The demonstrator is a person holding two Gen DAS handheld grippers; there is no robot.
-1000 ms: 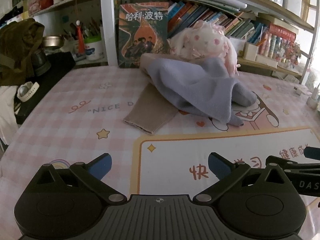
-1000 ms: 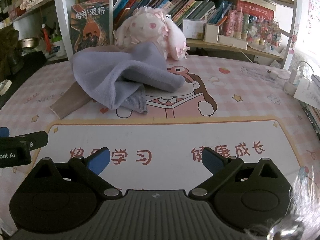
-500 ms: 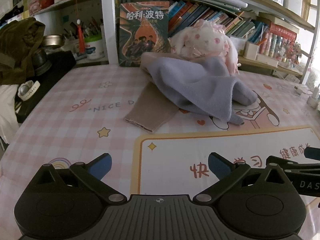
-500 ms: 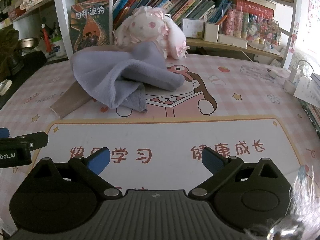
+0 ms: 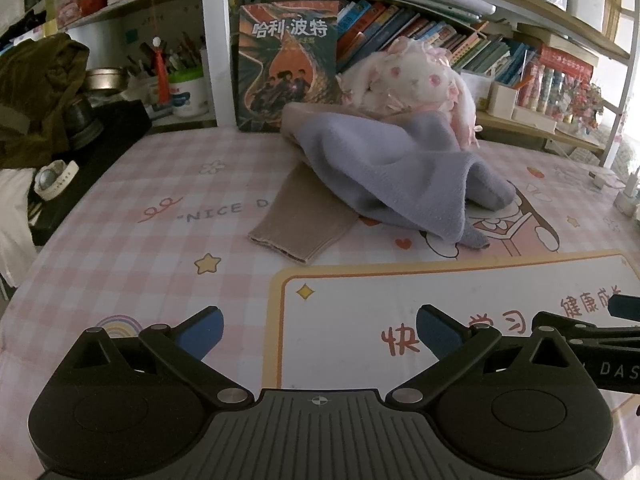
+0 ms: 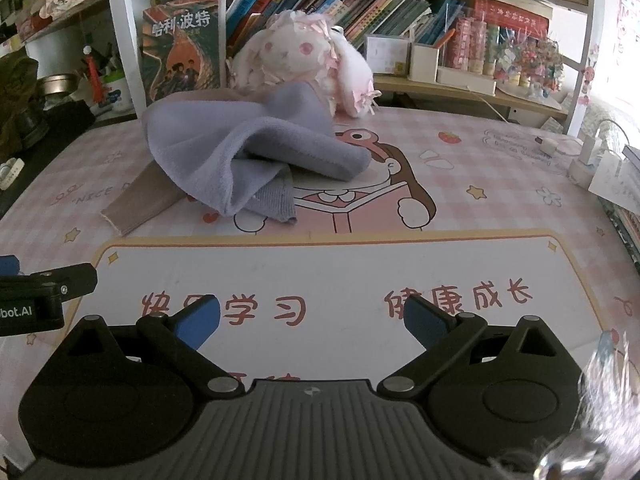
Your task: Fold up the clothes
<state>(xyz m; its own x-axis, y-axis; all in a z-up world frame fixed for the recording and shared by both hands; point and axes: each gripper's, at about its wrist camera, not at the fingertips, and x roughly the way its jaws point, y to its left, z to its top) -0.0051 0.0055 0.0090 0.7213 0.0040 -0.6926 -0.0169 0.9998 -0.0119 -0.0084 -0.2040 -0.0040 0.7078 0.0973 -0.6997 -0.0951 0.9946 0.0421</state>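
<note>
A crumpled lavender garment [image 5: 400, 176] lies heaped on the pink checked table mat, partly over a beige garment [image 5: 308, 224] whose cuff end sticks out toward me. Both show in the right wrist view too: the lavender one [image 6: 248, 152] and the beige one [image 6: 140, 200]. My left gripper [image 5: 320, 330] is open and empty, low over the mat, well short of the clothes. My right gripper [image 6: 312, 320] is open and empty over the white panel with red characters. Each gripper's tip shows at the edge of the other's view.
A white and pink plush rabbit [image 5: 412, 80] sits right behind the clothes. A dark book [image 5: 288, 64] stands upright against the shelf post, with rows of books behind. A watch [image 5: 52, 178] and dark items lie at the left edge. Chargers [image 6: 584, 152] lie far right.
Both grippers have eased slightly forward toward the clothes; the clothes have not moved and both grippers stay open.
</note>
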